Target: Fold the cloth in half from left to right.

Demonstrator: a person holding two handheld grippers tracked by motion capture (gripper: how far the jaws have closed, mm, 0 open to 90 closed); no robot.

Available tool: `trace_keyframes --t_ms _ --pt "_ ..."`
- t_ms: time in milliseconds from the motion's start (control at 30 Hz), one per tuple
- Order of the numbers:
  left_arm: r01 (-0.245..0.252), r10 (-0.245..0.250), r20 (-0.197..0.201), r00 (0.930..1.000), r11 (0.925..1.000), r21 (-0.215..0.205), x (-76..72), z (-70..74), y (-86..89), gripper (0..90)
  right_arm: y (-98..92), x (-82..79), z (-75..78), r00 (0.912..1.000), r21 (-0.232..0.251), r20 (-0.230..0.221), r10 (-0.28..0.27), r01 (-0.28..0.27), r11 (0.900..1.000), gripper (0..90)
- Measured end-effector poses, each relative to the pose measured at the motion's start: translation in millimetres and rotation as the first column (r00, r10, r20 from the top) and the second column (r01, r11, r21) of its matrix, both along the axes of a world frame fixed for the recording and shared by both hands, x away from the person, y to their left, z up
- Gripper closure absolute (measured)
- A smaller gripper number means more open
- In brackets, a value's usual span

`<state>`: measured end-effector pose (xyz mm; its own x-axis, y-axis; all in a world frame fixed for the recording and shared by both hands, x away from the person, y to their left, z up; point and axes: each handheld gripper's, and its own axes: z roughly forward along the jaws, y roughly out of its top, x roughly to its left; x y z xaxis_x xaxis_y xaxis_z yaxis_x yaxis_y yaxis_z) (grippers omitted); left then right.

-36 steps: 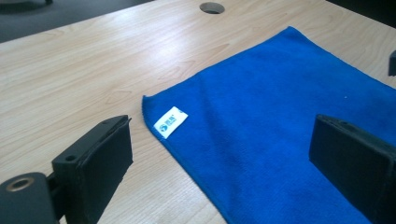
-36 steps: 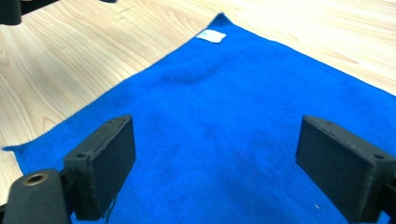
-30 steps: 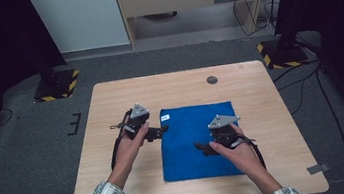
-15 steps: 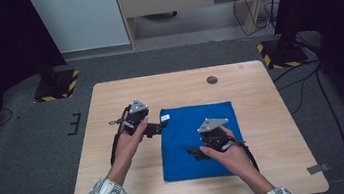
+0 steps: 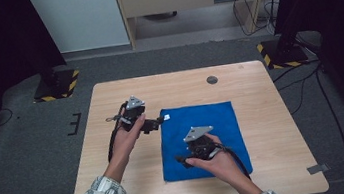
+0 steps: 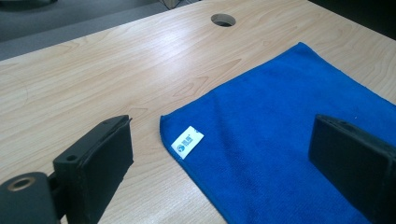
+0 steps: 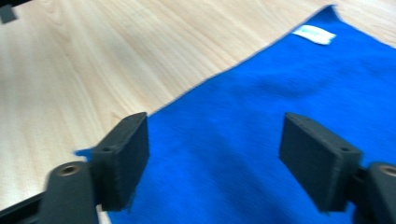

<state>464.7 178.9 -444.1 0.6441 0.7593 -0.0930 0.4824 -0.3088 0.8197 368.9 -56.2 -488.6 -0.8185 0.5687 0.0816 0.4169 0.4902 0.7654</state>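
Cloth point(image 5: 200, 138) is lying flat on the wooden surface point(image 5: 260, 95), a blue square spread near the middle with nothing on it, which is leaving every edge and corner free to be taken. Its white label point(image 6: 187, 142) is sitting at the corner on the person's left and far from them, and the left gripper point(image 5: 156, 124) is hovering just at that corner with its jaws standing wide, one over bare wood and the other over blue fabric. Straddling the corner this way is probably lining it up for a pinch there.

Meanwhile the right gripper point(image 5: 184, 160) is reaching across to the near left part of the cloth, its jaws also standing wide and holding nothing, one over the edge where the fabric is meeting the wood and the other well over the blue. Both grippers working the same left side is suggesting, as a judgement, that this edge is being readied for a lift or a fold across. A round cable hole point(image 5: 212, 79) is lying well apart, toward the far edge of the surface.
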Motion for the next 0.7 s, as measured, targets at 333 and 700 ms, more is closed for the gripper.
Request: trace_keyframes --t_ms 333,700 --pt "-0.002 0.002 -0.013 0.9999 1.0000 0.008 3.8 -4.2 0.6 5.5 30.6 -16.7 -10.3 0.9948 -0.011 0.004 0.102 -0.102 0.995 59.7" --pt "0.009 -0.007 -0.027 0.9996 0.9981 0.061 14.0 -16.4 -5.0 7.8 59.0 -37.5 -33.7 0.9928 -0.077 0.000 0.120 -0.119 0.990 39.7"
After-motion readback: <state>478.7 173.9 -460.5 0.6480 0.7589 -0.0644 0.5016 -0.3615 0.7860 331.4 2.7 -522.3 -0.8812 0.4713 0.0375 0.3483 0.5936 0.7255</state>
